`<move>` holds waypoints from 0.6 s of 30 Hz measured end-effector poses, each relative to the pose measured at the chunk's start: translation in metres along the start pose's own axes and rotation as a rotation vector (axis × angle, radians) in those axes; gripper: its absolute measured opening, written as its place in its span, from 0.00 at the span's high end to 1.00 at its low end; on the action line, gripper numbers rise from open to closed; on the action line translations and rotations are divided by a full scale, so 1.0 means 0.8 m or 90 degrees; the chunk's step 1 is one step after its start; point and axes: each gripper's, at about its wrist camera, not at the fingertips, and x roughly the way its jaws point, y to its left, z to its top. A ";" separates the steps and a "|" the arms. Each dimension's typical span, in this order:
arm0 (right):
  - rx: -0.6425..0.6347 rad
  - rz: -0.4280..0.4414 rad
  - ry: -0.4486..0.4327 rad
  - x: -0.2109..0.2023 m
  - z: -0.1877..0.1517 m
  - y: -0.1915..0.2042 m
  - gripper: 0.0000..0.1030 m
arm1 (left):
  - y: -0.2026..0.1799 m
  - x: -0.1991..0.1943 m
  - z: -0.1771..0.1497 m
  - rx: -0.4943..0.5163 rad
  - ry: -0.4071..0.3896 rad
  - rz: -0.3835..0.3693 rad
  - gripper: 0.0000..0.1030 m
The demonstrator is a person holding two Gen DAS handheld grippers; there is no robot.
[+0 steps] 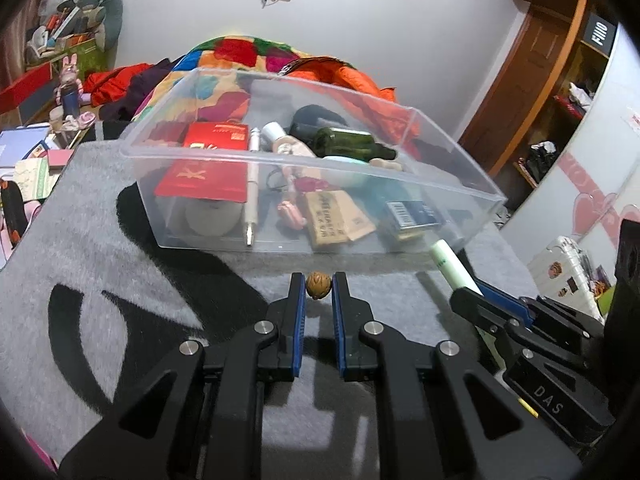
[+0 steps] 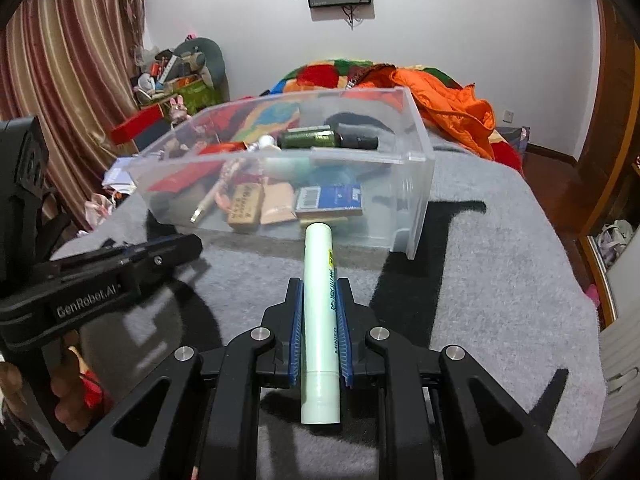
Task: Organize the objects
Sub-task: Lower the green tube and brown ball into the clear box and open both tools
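With both tongs loaded, I judge I'm mid-carry toward the clear bin [image 1: 304, 160] on the grey blanket [image 1: 100, 240]. My left tongs [image 1: 319, 286] pinch a small walnut [image 1: 319, 285]; my right tongs [image 2: 319, 296] clamp a pale green tube [image 2: 320, 320], its tip near the bin's front wall. Next I must lift each over the rim and let go.

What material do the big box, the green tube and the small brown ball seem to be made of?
Box: clear, glossy hard plastic; its contents show through the walls.
Green tube: smooth, pale plastic with printed text, probably.
Brown ball: wrinkled and matte, like a walnut shell or carved wood; the pictures do not settle which.
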 end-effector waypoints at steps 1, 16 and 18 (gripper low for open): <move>0.000 0.005 -0.003 -0.003 0.001 0.001 0.86 | -0.002 -0.004 0.000 0.003 -0.004 -0.001 0.89; -0.008 0.014 -0.091 -0.055 0.042 0.008 0.86 | -0.032 -0.055 0.023 0.054 -0.064 -0.014 0.89; -0.009 0.012 -0.100 -0.056 0.050 0.005 0.86 | -0.036 -0.059 0.029 0.061 -0.075 -0.012 0.89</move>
